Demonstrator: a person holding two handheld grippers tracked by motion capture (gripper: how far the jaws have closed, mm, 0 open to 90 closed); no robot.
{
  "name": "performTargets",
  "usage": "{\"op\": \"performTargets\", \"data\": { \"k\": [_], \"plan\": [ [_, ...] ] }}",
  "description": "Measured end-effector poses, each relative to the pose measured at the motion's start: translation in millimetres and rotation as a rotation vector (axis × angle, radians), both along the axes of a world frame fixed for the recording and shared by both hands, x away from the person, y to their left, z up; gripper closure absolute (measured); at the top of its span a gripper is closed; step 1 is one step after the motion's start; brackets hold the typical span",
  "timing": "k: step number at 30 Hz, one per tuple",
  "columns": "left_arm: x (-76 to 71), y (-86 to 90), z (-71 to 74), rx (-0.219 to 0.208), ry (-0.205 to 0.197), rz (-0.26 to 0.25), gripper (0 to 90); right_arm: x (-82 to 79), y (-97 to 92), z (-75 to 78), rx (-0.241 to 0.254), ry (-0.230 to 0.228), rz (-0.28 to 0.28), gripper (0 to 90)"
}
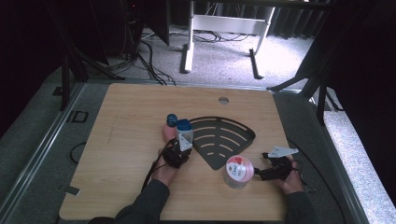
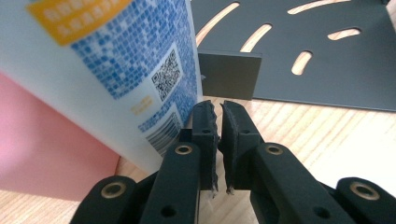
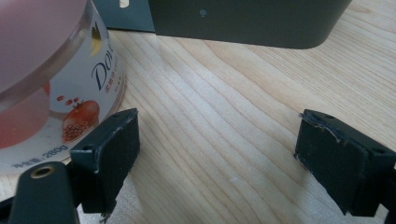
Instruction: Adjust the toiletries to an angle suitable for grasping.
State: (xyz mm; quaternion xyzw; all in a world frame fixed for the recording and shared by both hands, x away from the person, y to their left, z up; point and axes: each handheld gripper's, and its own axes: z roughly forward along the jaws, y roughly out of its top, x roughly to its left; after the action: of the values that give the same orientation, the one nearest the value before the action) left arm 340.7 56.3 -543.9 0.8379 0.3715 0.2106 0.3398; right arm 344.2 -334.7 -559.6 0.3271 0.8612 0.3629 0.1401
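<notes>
A wooden table bears a black slotted fan-shaped plate. The left gripper view reveals print and a QR code on a white bottle standing against a pink bottle, detail lost from above. The left gripper, jaws nearly pressed together on nothing, sits just right of that white bottle. The right gripper, jaws spread wide, lies level on the table, a pink-lidded jar touching its left jaw.

A black slotted fan-shaped plate lies on the wooden table over grey carpet.
</notes>
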Motion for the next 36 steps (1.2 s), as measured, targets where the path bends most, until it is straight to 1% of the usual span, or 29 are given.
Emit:
{"op": "performTargets", "data": {
  "k": [3,5,7,10,11,14,15,16,17,18,20,21,24,26,29,32,34,36],
  "plan": [
    [-3.7,1.5,2.1,-0.023,0.006,-0.015,82.3,-0.4,0.2,0.0,0.000,-0.001,-0.003,13.6],
    [-7.5,1.3,4.5,-0.035,0.003,-0.040,81.0,-0.6,0.3,0.0,0.000,-0.001,-0.004,13.9],
    [-12.0,-0.6,6.6,-0.031,-0.002,-0.063,79.2,-1.2,0.5,0.0,0.003,-0.001,-0.009,13.9],
    [-18.5,-2.9,7.9,-0.037,0.002,-0.090,76.9,-2.1,1.2,-0.1,0.002,-0.001,-0.016,13.4],
    [-20.1,-3.5,8.4,-0.037,0.004,-0.102,75.8,-2.6,1.3,-0.2,0.001,0.000,-0.010,12.4],
    [-24.8,-6.0,10.8,-0.030,0.004,-0.128,72.7,-3.9,2.0,-0.1,0.002,-0.001,-0.009,14.1],
    [-25.8,-6.6,11.7,-0.037,0.005,-0.138,71.9,-4.9,1.8,0.0,0.004,-0.002,-0.008,16.3],
    [-26.5,-7.4,12.2,-0.050,0.010,-0.144,71.0,-6.0,1.8,0.2,0.009,-0.007,-0.006,23.3],
    [-27.0,-8.1,12.9,-0.051,0.013,-0.152,70.1,-7.6,1.3,1.2,0.017,-0.013,-0.002,31.2],
    [-27.6,-9.1,13.1,-0.057,0.015,-0.158,69.3,-8.6,1.0,2.2,0.018,-0.014,0.001,36.9],
    [-28.4,-11.2,13.6,-0.062,0.025,-0.177,68.2,-10.0,0.9,4.0,0.031,-0.006,0.015,51.0],
    [-29.0,-12.6,13.6,-0.066,0.026,-0.188,67.6,-10.9,1.3,5.0,0.043,-0.002,0.026,55.4],
    [-31.6,-17.1,14.8,-0.065,0.028,-0.221,65.3,-15.0,3.0,10.5,0.072,-0.012,0.052,65.0],
    [-33.4,-20.0,15.7,-0.068,0.029,-0.237,63.3,-18.7,2.8,14.8,0.094,-0.017,0.059,69.5],
    [-36.1,-23.5,17.1,-0.070,0.029,-0.258,61.5,-25.9,2.5,19.6,0.122,-0.023,0.079,72.6],
    [-39.4,-27.3,18.5,-0.077,0.029,-0.279,60.2,-33.1,3.1,24.2,0.131,-0.038,0.096,73.7],
    [-41.0,-29.5,19.4,-0.076,0.027,-0.292,59.4,-36.0,3.0,25.7,0.151,-0.034,0.113,73.9],
    [-41.4,-30.9,19.1,-0.078,0.030,-0.299,58.1,-37.6,2.7,25.4,0.146,-0.029,0.119,74.5]
  ]
}}
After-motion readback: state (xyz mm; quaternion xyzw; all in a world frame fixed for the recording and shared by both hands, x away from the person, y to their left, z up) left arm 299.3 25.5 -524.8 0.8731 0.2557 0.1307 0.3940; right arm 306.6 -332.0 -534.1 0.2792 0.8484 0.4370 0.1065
